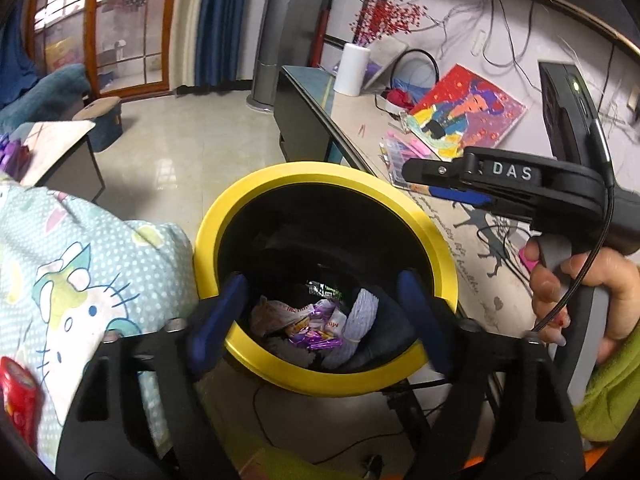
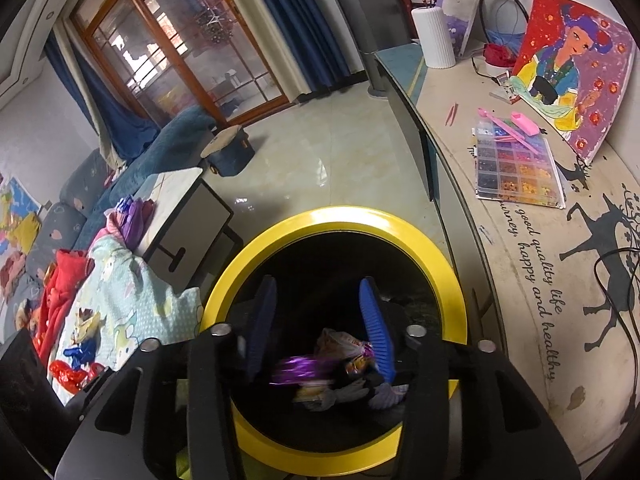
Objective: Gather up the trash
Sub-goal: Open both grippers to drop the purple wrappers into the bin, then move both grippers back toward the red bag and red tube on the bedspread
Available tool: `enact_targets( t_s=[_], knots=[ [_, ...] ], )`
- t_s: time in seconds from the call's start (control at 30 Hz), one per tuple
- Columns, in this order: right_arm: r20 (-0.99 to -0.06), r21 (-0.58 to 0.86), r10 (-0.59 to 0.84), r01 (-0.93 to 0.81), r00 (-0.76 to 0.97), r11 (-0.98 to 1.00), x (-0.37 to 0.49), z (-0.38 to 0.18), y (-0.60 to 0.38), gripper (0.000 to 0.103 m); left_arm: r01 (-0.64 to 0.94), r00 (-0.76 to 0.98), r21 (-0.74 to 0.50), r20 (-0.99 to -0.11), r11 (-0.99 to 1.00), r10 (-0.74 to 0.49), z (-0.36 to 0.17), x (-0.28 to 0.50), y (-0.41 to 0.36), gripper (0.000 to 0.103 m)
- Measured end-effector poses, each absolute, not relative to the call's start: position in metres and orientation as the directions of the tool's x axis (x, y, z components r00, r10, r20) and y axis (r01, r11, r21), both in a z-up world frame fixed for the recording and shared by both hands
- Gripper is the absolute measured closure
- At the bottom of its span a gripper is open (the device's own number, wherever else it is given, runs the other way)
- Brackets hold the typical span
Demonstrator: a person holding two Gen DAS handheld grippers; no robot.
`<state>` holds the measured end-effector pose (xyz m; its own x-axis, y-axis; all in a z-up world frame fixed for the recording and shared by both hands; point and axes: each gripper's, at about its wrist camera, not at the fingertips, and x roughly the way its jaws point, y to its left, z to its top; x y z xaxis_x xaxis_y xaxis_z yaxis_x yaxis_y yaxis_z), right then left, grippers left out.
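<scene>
A round bin with a yellow rim [image 1: 248, 188] and a black liner stands right below both grippers. Crumpled wrappers [image 1: 296, 320], white and purple, lie at its bottom. My left gripper [image 1: 320, 308] hangs over the opening with its blue fingers [image 1: 224, 312] spread wide and nothing between them. My right gripper [image 2: 320, 320] is also over the yellow rim [image 2: 320, 216], open. A blurred purple wrapper [image 2: 300, 372] shows below and between its fingers, touching neither pad. In the left wrist view the right gripper [image 1: 424, 176] reaches in from the right, held by a person's hand [image 1: 560, 292].
A cat-print blanket [image 1: 80, 280] presses against the bin's left side. On the right runs a long cabinet top [image 2: 520, 260] with a bead box [image 2: 516, 172], a painting [image 2: 572, 72], a white vase [image 2: 434, 36] and cables. A low side table [image 2: 188, 220] stands on the tiled floor beyond.
</scene>
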<state>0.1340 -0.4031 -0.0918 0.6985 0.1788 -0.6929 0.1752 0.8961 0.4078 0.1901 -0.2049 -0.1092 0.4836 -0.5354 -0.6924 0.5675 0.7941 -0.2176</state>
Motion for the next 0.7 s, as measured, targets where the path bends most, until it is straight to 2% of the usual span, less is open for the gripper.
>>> enact_targets(
  t_s=[0.1, 0.27, 0.7],
  knots=[
    [-0.679, 0.415, 0.174, 0.178, 0.713, 0.892, 0.132, -0.088, -0.403, 0.048, 0.554, 0.505, -0.229, -0.672, 0.800, -0.542, -0.102, 0.187, -0.198, 0.011],
    [-0.664, 0.411, 0.159, 0.179, 0.731, 0.894, 0.129, -0.081, -0.401, 0.040, 0.523, 0.549, -0.231, -0.645, 0.821, -0.531, -0.092, 0.182, -0.186, 0.011],
    [-0.634, 0.394, 0.169, 0.126, 0.755, 0.910, 0.125, -0.064, -0.382, 0.037, 0.430, 0.679, -0.205, -0.569, 0.879, -0.464, -0.063, 0.172, -0.142, 0.011]
  ],
)
